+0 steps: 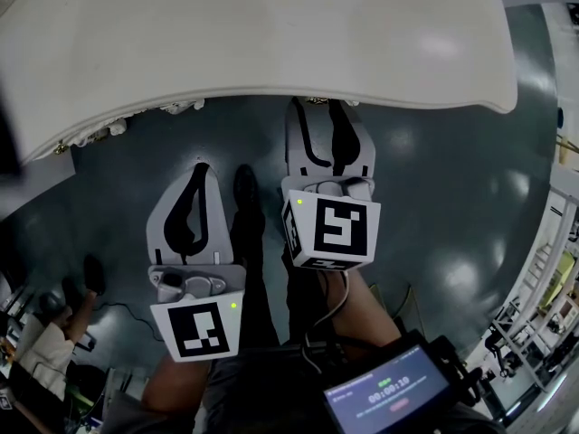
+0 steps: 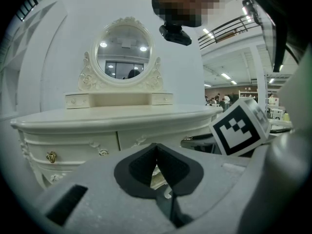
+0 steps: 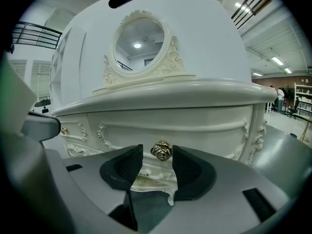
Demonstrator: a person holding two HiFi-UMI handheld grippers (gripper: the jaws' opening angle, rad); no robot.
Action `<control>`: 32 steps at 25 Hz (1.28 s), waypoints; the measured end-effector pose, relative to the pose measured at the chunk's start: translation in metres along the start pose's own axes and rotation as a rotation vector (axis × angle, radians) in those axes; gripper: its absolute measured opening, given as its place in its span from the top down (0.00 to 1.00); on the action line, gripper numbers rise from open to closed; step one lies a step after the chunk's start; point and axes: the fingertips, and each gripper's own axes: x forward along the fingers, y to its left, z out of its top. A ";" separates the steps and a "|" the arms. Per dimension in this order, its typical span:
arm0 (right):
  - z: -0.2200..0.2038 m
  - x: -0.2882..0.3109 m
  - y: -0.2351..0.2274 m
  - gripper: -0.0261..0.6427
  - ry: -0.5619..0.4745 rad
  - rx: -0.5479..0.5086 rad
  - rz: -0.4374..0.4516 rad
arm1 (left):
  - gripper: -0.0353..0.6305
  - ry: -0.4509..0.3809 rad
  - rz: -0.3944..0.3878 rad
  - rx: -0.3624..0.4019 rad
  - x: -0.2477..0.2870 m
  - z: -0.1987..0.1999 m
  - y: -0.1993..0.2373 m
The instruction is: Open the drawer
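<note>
A white carved dressing table (image 1: pixel 271 34) fills the top of the head view. Its right drawer front (image 3: pixel 195 126) carries a brass rose-shaped knob (image 3: pixel 161 150). My right gripper (image 3: pixel 157 152) is open, and the knob sits between its dark pads with a gap on each side. In the head view the right gripper (image 1: pixel 323 107) reaches under the tabletop edge. My left gripper (image 1: pixel 199 168) hangs back from the table over the floor. Its pads (image 2: pixel 146 162) meet at the tips with nothing held. Another brass knob (image 2: pixel 51 156) shows on the left drawer.
An oval mirror (image 2: pixel 123 57) with small drawers stands on the tabletop. The floor (image 1: pixel 434 170) is dark and glossy. A person (image 1: pixel 45 351) sits at the lower left. Shelving (image 1: pixel 552 269) lines the right edge, and a small screen (image 1: pixel 384 396) is at the bottom.
</note>
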 end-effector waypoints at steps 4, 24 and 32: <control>0.006 0.004 -0.002 0.69 -0.009 0.010 -0.017 | 0.92 0.005 0.001 0.000 0.000 -0.001 0.003; 0.014 0.000 -0.011 0.78 -0.048 0.072 -0.023 | 0.92 0.028 -0.012 0.002 0.002 -0.004 0.003; 0.008 -0.012 -0.005 0.78 -0.037 0.060 0.000 | 0.92 0.030 -0.012 0.000 0.002 -0.006 0.004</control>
